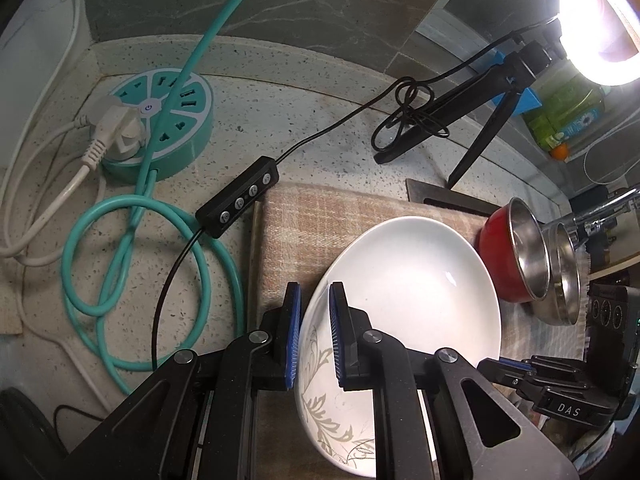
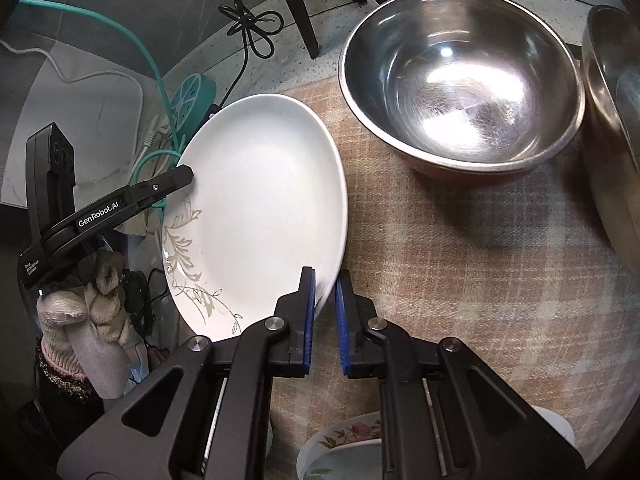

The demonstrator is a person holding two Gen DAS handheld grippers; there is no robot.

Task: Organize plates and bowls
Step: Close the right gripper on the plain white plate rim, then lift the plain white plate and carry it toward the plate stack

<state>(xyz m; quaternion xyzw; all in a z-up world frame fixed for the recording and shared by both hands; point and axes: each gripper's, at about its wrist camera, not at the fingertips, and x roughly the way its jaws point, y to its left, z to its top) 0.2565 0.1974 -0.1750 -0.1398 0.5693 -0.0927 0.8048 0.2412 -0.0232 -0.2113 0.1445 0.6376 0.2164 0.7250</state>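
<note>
Task early | we hold white plate [image 1: 404, 280] with left gripper [image 1: 314, 332] and right gripper [image 2: 325, 316], both clamped on rim | steel bowls [image 2: 460, 76] not stacked.

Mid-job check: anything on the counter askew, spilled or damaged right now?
Nothing is spilled or broken. The white plate is tilted because both tongs, left and right, straddle its rim. One oddity: the black inline switch rests against the checked mat.

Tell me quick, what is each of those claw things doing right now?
Left gripper: closed on the rim of the white plate.
Right gripper: closed on the opposite rim of the same plate.
</note>
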